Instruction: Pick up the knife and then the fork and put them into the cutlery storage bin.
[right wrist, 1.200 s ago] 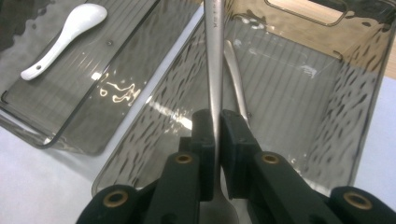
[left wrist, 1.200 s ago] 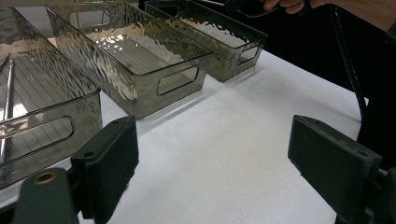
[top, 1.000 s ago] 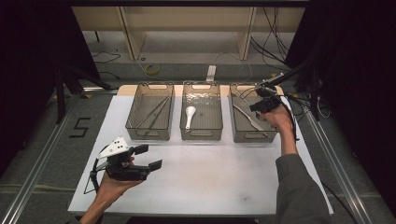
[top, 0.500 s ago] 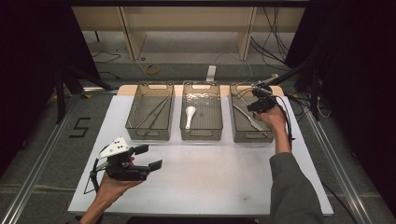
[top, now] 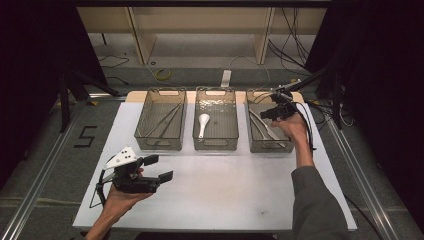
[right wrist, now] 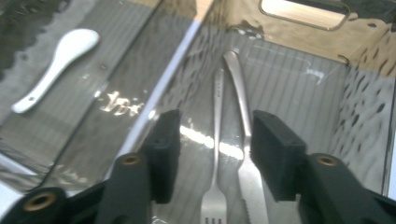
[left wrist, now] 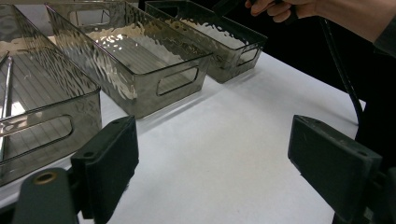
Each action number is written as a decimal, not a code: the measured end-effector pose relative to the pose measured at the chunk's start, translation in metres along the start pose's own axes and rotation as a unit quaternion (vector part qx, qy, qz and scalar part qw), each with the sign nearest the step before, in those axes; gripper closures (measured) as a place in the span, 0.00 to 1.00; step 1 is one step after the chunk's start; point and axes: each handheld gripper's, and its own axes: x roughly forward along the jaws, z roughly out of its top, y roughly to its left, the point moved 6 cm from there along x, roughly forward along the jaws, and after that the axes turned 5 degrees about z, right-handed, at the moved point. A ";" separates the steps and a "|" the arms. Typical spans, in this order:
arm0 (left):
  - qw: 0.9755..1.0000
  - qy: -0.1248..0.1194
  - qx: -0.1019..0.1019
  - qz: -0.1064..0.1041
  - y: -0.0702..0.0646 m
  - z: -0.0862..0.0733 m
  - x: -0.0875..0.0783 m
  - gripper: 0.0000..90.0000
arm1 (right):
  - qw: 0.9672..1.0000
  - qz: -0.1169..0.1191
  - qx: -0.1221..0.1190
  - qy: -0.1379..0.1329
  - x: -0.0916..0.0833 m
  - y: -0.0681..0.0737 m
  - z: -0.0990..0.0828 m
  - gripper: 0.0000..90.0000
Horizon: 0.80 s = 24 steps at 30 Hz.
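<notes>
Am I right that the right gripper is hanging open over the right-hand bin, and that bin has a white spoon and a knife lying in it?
Not quite. The right gripper does hang open over the right-hand bin, but beside the knife lies a metal fork, not a white spoon. The white spoon lies in the middle bin. The right gripper view shows both.
</notes>
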 end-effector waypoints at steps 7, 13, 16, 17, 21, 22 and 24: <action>1.000 0.001 -0.001 0.000 0.000 0.000 0.000 0.18 | 0.999 0.026 -0.010 -0.030 -0.017 0.018 -0.003 0.47; 1.000 0.001 0.000 0.001 0.001 0.000 0.000 0.18 | 0.996 0.042 -0.034 -0.069 -0.034 0.039 -0.010 0.46; 1.000 0.001 -0.001 0.002 0.001 0.000 0.001 0.18 | 0.995 0.052 -0.039 -0.080 -0.041 0.049 -0.015 0.45; 1.000 0.001 -0.001 0.002 0.001 0.000 0.001 0.18 | 0.994 0.053 -0.041 -0.082 -0.043 0.052 -0.016 0.45; 1.000 0.001 -0.003 0.002 0.002 0.000 0.000 0.18 | 0.993 0.058 -0.051 -0.089 -0.046 0.061 -0.021 0.43; 1.000 0.001 -0.003 0.002 0.002 0.000 0.000 0.18 | 0.993 0.054 -0.055 -0.094 -0.047 0.062 -0.023 0.43; 1.000 0.000 -0.004 0.002 0.002 0.000 0.000 0.18 | 0.992 0.055 -0.055 -0.098 -0.047 0.064 -0.025 0.42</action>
